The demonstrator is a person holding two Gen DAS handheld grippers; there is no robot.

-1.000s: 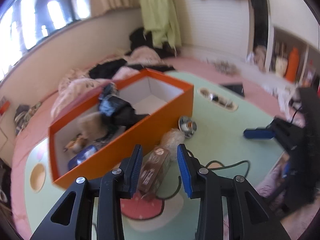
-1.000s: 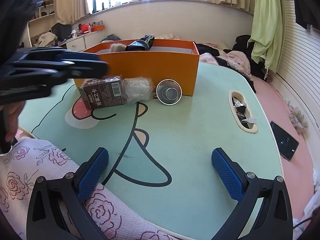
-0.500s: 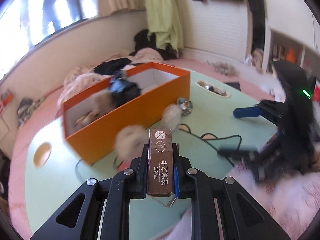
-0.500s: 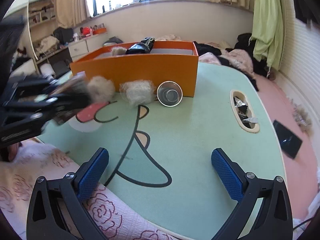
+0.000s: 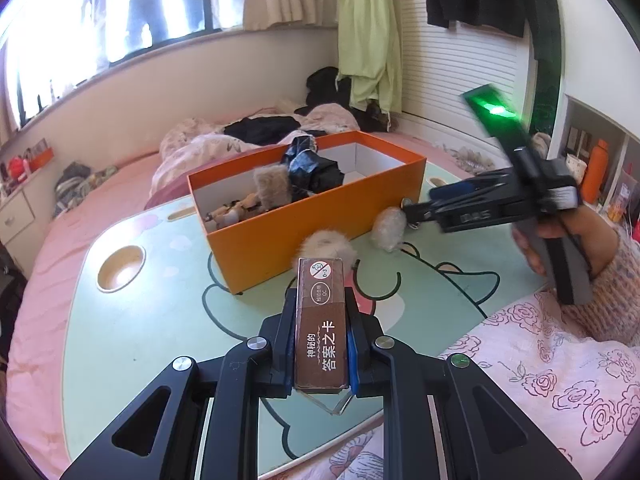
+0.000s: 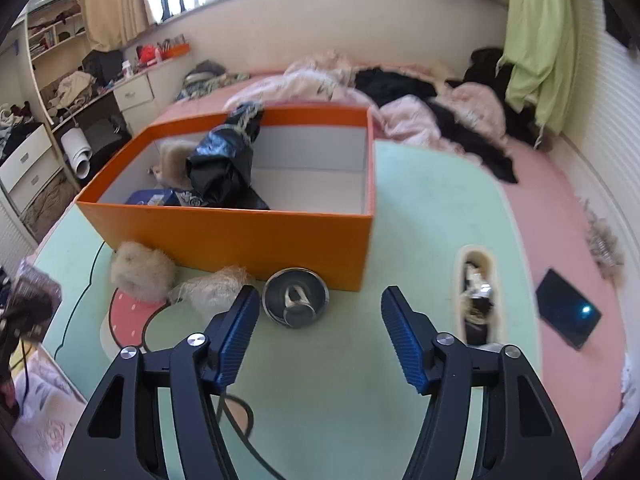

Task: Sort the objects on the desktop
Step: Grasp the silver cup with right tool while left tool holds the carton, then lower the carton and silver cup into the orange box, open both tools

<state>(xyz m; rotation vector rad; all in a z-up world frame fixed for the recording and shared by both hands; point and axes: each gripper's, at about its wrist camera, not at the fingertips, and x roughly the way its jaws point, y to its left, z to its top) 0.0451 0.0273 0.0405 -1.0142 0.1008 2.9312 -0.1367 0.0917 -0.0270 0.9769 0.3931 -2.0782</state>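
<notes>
My left gripper (image 5: 320, 320) is shut on a brown card box (image 5: 321, 320) and holds it above the green table (image 5: 140, 320), in front of the orange box (image 5: 320, 216). My right gripper (image 6: 316, 320) is open and empty, low over the table just in front of a round metal tin (image 6: 295, 297). The orange box (image 6: 240, 232) holds a black plastic bag (image 6: 224, 164), a furry piece and a blue item. A fluffy beige ball (image 6: 142, 271) and a crumpled clear wrap (image 6: 214, 288) lie against the box front.
A slot in the table (image 6: 478, 296) holds scraps at the right. A dark phone (image 6: 568, 308) lies on the pink bed beyond the table edge. A round cup hole (image 5: 120, 268) sits at the table's left. Rose-print fabric (image 5: 540, 380) covers the near edge.
My left gripper closed on the brown card box and lifted it off the table. My right gripper moved forward toward the metal tin and stayed open.
</notes>
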